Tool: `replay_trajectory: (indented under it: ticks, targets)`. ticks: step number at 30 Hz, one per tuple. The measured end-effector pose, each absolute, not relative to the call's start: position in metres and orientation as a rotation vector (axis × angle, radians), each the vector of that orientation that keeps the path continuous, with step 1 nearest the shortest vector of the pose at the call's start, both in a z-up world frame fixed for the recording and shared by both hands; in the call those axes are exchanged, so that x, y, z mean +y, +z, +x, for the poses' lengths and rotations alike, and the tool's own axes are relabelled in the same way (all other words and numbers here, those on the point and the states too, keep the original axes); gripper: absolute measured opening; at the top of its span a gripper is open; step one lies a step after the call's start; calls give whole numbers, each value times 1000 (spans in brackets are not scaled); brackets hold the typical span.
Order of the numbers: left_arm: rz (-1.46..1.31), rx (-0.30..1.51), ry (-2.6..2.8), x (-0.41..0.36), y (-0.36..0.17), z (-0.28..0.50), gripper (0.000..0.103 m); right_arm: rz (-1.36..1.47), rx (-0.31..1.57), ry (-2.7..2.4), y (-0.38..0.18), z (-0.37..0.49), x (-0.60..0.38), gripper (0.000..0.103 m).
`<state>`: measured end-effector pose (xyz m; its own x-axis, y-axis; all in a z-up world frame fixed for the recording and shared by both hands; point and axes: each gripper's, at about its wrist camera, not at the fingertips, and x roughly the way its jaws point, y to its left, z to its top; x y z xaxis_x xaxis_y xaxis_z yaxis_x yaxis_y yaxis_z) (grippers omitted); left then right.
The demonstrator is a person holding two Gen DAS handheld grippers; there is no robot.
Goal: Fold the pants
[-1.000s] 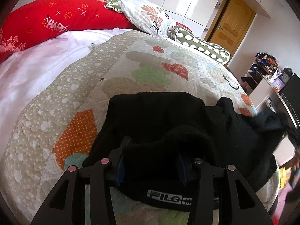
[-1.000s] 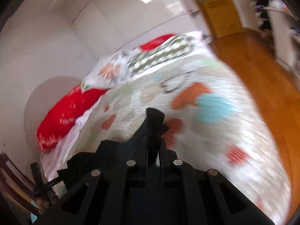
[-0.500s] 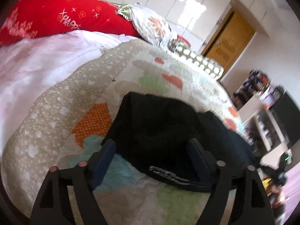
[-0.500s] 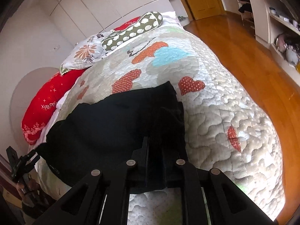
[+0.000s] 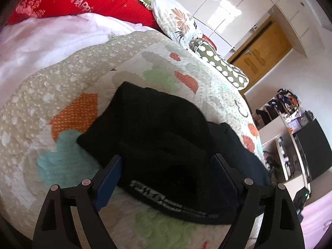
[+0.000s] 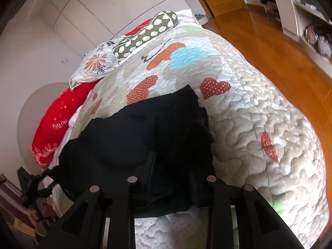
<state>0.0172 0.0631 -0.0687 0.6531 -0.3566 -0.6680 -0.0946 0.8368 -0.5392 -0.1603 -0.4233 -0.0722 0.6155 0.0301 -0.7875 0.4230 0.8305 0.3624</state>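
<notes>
The black pants [image 5: 157, 137] lie bunched on the patterned quilt [image 5: 62, 95], with the lettered waistband [image 5: 166, 201] near the bed's front edge. My left gripper [image 5: 168, 166] is open, its blue-padded fingers [image 5: 110, 176] standing either side of the waistband end without pinching it. In the right wrist view the pants [image 6: 132, 137] spread to the left. My right gripper [image 6: 172, 166] has its jaws partly apart with a fold of black cloth between them; whether they still pinch it is unclear.
A red pillow [image 5: 83, 2], a floral pillow [image 5: 176, 18] and a green spotted bolster [image 5: 220, 64] lie at the head of the bed. A white sheet [image 5: 41, 41] shows at the left. Wood floor [image 6: 280, 47] and shelves [image 5: 290, 124] are to the right.
My left gripper has let go of the waistband and opened wide. My right gripper has brought its end of the pants down onto the quilt and its jaws have parted somewhat.
</notes>
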Motion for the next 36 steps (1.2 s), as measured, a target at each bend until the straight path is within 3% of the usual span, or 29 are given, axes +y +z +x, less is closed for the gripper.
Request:
replay_trajectory:
  ticks: [22,26,30,36]
  targets:
    - [-767,862,-179,60,-71,7,93,596,894,-214,-74,-160,-423,37]
    - [-772,847,-225,56,-71,-6,102,578,903,-208,-74,-158,-421,41]
    - [-721,883,-211,43,-81,3,102,568,906,-198,-74,-155,-419,46]
    - [-723,866,-116,49,-83,14,102,575,899,-188,-76,-156,-423,46]
